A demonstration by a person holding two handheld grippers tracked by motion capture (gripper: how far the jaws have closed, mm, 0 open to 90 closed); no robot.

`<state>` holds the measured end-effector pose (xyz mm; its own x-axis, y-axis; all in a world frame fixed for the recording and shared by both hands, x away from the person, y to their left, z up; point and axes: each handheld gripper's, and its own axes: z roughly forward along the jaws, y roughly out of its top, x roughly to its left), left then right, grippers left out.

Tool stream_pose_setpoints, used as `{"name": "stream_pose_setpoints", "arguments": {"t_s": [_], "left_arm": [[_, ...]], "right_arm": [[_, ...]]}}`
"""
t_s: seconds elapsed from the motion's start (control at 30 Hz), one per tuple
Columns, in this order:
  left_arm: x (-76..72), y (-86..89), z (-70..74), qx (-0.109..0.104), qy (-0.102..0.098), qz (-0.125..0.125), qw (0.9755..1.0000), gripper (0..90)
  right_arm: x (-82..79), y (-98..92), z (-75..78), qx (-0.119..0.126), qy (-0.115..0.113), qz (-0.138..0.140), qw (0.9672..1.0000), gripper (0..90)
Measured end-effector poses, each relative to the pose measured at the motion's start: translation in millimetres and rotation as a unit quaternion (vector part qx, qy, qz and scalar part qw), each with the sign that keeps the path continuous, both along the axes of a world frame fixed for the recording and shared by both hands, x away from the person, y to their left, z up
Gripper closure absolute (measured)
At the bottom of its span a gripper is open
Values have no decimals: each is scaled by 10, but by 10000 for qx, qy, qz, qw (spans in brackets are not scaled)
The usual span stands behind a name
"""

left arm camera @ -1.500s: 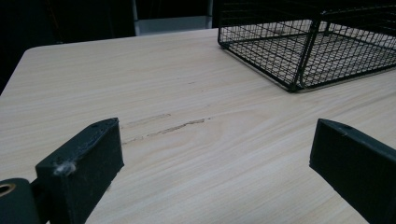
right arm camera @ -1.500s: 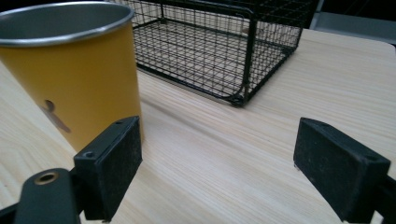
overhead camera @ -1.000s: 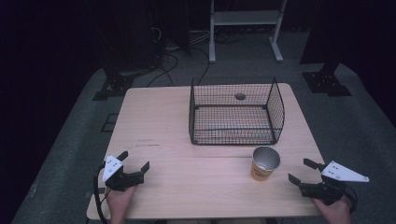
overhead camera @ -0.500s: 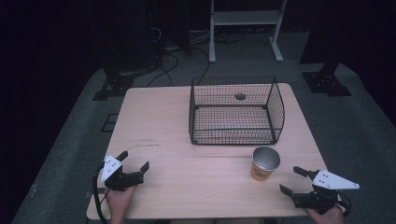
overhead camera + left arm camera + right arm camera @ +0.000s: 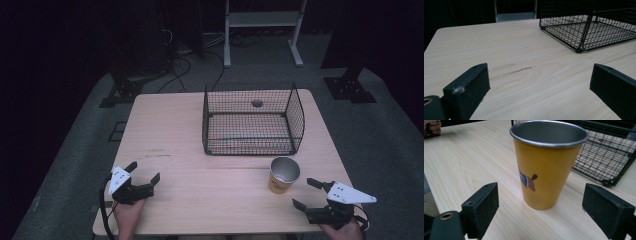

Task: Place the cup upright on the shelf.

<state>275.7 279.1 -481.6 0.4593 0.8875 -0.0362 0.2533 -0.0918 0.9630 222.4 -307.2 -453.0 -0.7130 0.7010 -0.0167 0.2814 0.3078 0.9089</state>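
Observation:
An orange metal cup (image 5: 283,175) with a small picture on its side stands upright near the table's front right, empty inside. In the right gripper view the cup (image 5: 546,170) rises just ahead of the jaws. My right gripper (image 5: 303,193) lies low at the front right edge, pointing at the cup from its right. Its jaws have just been opening, and they stand apart with nothing between them (image 5: 541,212). At the front left, my left gripper (image 5: 145,171) rests open over bare wood (image 5: 539,87).
A black wire basket (image 5: 250,120) stands on the far half of the wooden table (image 5: 190,135), just behind the cup; its near corner (image 5: 586,27) shows ahead of the left gripper. Dark floor, cables and a white stand lie beyond the table.
My right gripper has slid left along the front edge toward the cup, and its jaws stand a little wider. The left gripper has stayed where it was.

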Motion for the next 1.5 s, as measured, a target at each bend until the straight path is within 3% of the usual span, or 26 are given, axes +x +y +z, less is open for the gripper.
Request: {"name": "stream_pose_setpoints", "arguments": {"t_s": [0.23,0.4,0.63,0.73,1.13,1.5], "left_arm": [[3,-5,-4,43,28,12,10000,20],[4,-7,-4,65,32,25,10000,20],[4,-8,-4,75,33,21,10000,20],[3,-8,-4,69,28,33,10000,20],[-3,-14,-5,94,26,39,9999,19],[-7,-28,-4,129,15,0,9999,20]], "right_arm": [[80,174,42,-186,-56,140,9997,93],[176,211,60,-227,-74,-17,9997,92],[305,255,78,-107,-30,-5,9999,78],[366,264,92,-182,38,-48,9998,79],[506,352,72,-103,127,0,9999,79],[602,397,76,56,185,166,9997,87]]}}
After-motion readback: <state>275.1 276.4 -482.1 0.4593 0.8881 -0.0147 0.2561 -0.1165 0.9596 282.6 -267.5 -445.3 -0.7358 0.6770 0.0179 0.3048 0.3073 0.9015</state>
